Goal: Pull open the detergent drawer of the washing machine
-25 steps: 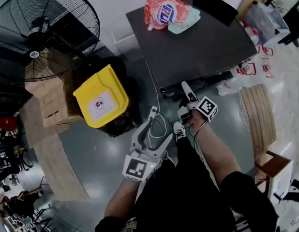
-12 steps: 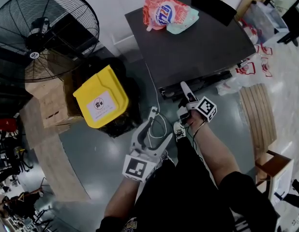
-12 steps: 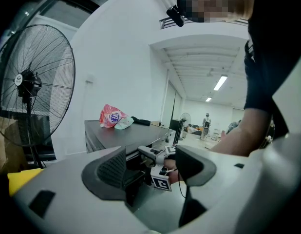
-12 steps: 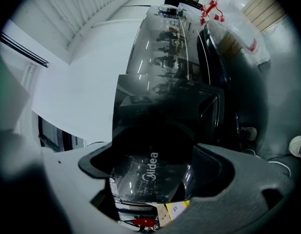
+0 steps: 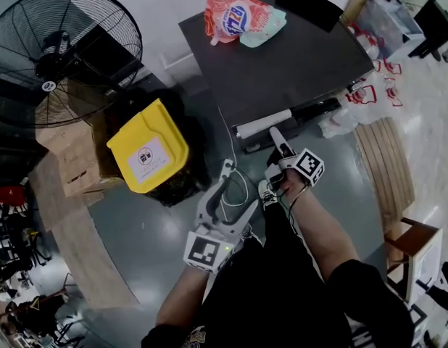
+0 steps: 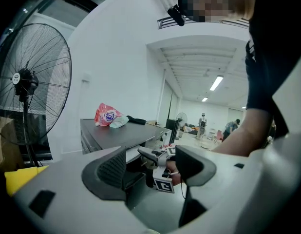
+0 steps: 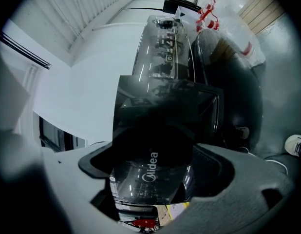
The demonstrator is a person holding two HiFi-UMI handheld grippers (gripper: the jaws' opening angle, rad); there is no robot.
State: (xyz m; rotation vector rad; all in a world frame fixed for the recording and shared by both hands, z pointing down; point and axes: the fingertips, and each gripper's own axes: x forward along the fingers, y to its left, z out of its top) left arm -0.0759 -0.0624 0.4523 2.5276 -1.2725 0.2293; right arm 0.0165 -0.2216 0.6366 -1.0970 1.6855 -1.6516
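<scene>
The dark washing machine (image 5: pixel 282 56) fills the upper middle of the head view. Its detergent drawer (image 5: pixel 262 123) stands partly pulled out of the front, showing a white strip along its top. My right gripper (image 5: pixel 275 151) is at the drawer's front. In the right gripper view the glossy dark drawer face (image 7: pixel 160 140) with a brand name sits between the jaws, and that gripper (image 7: pixel 158 167) is shut on it. My left gripper (image 5: pixel 238 188) hangs lower, over the floor and away from the machine. It (image 6: pixel 149 172) is open with nothing between its fingers.
A pink detergent bag (image 5: pixel 235 17) and a black cloth (image 5: pixel 311 6) lie on the machine's top. Left of the machine stand a yellow-lidded bin (image 5: pixel 148 154), cardboard boxes (image 5: pixel 72 151) and a big floor fan (image 5: pixel 61 49). A wooden pallet (image 5: pixel 387 169) lies at the right.
The drawer has slid out of the machine's front, and a white strip now shows along it. The right gripper stayed on the drawer face. The left gripper has hardly moved.
</scene>
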